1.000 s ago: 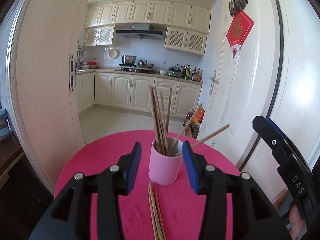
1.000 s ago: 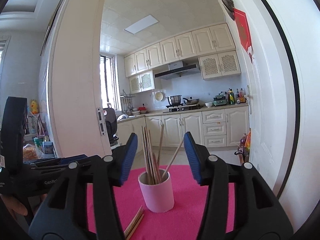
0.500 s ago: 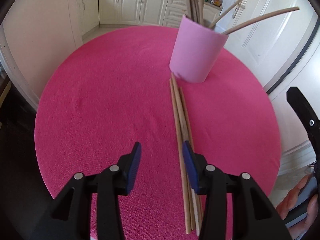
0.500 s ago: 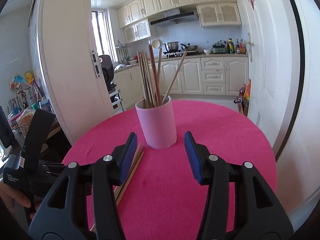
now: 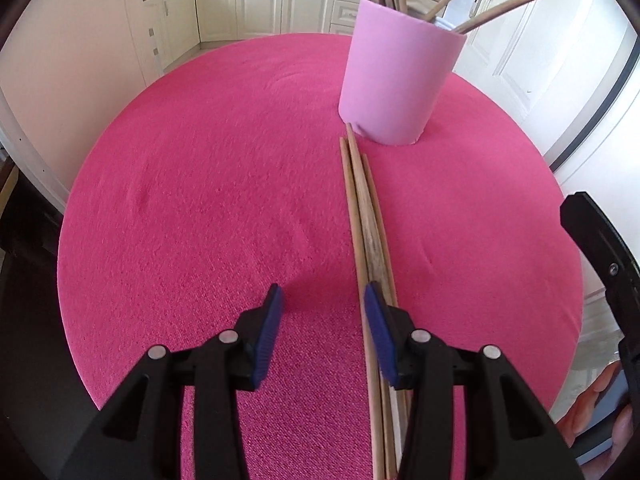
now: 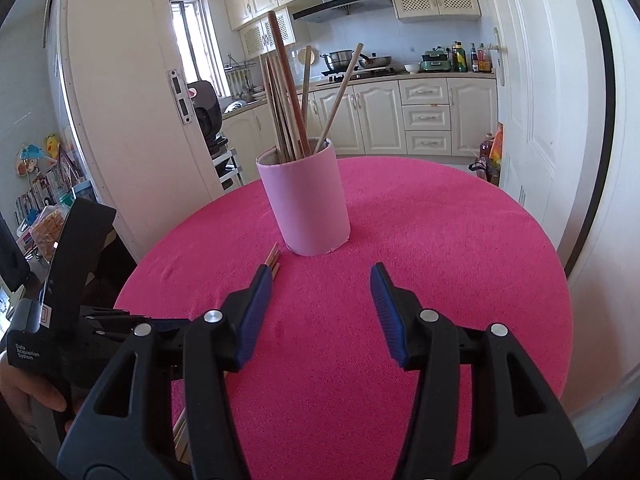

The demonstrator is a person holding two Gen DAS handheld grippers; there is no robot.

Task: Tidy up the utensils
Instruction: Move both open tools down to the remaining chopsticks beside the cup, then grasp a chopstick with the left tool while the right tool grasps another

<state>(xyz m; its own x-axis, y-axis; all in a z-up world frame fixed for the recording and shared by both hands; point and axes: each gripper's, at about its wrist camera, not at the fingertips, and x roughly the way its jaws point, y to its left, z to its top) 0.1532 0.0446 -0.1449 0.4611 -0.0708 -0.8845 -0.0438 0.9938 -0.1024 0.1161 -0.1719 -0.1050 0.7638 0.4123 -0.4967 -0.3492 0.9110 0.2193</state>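
Hovering my left hand-held gripper [image 5: 322,300], jaws apart and empty, beside loose chopsticks [image 5: 366,216] on the pink bench [image 5: 200,180], meant for the cup [image 5: 394,76].

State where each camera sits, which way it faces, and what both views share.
Left wrist: on the left gripper, angled steeply down at the loose chopsticks on the pink table; its own open fingers show, with the right gripper at the right edge.
Right wrist: on the right gripper, facing the kitchen over the table; a hand shows.
Shared: pink cup, chopsticks, table.
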